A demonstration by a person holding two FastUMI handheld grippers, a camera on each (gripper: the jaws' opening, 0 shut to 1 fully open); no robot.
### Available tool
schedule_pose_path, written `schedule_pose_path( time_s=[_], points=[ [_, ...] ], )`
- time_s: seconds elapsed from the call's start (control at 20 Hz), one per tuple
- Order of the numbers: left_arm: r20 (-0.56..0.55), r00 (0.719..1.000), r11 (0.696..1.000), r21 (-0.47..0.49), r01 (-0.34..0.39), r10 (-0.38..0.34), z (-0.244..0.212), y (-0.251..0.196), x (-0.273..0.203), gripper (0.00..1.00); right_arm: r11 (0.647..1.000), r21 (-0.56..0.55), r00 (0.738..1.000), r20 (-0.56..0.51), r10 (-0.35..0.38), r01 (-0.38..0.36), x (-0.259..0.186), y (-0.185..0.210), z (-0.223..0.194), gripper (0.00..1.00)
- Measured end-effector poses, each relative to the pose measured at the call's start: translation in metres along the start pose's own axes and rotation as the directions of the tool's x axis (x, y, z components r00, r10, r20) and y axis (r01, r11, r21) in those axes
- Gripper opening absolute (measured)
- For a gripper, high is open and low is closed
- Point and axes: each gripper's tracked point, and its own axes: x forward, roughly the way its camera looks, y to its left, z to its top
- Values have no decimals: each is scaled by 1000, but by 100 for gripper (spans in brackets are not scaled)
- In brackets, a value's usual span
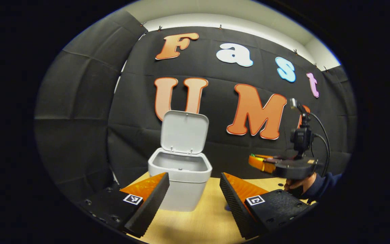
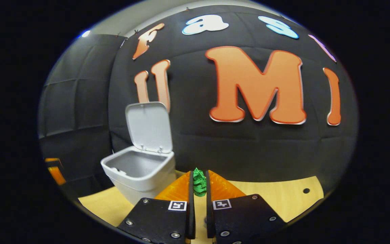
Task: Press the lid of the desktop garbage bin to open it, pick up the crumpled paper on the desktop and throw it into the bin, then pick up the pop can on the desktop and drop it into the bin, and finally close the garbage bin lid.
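Right gripper (image 2: 199,184): fingers nearly closed, pinching a small green crumpled paper wad (image 2: 199,182) above the light wooden table (image 2: 276,196). Pale grey plastic bin (image 2: 141,173) at 10 o'clock, hinged lid (image 2: 149,127) upright. Left gripper (image 1: 194,186): fingers wide, empty, bin (image 1: 180,179) between them.

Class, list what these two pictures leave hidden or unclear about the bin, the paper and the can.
- Bin floor: in both views the near rim hides it.
- Paper: right gripper view, the right tool covers its sides; only a green strip shows.
- Can: not made out on the table showing here.
- Left tool: open, nothing between its fingers.
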Motion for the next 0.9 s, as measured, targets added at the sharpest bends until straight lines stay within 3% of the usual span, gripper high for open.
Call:
schedule_pose_path(
  time_s=[0.25,0.35,0.5,0.65,0.7,0.75,0.8,0.85,0.9],
  points=[
    [-25,993,992,44,-118,119,-20,71,-37,94,993,-45,994,-8,105,-105,56,86,15,13],
    [-51,985,986,34,-165,167,-31,99,-52,95,993,-43,994,-24,110,-111,74,110,11,13],
    [-50,975,976,16,-217,218,-32,128,-68,95,995,-31,995,-44,93,-95,95,131,0,13],
    [-59,972,974,19,-228,229,-34,132,-70,94,994,-51,992,-81,93,-97,98,133,-20,22],
    [-66,971,974,18,-227,228,-36,132,-70,95,993,-60,992,-86,93,-98,92,132,-24,51],
    [-66,973,976,16,-219,220,-37,129,-67,95,993,-56,993,-65,101,-105,88,129,-22,56],
    [-75,976,979,15,-203,204,-40,123,-63,95,992,-52,993,-47,108,-111,83,127,-19,54],
    [-81,978,982,17,-190,191,-42,115,-59,95,993,-51,993,-43,109,-111,79,121,-18,76],
    [-83,981,985,22,-174,175,-43,107,-55,94,993,-49,994,-36,102,-104,73,113,-19,81]
  ],
)
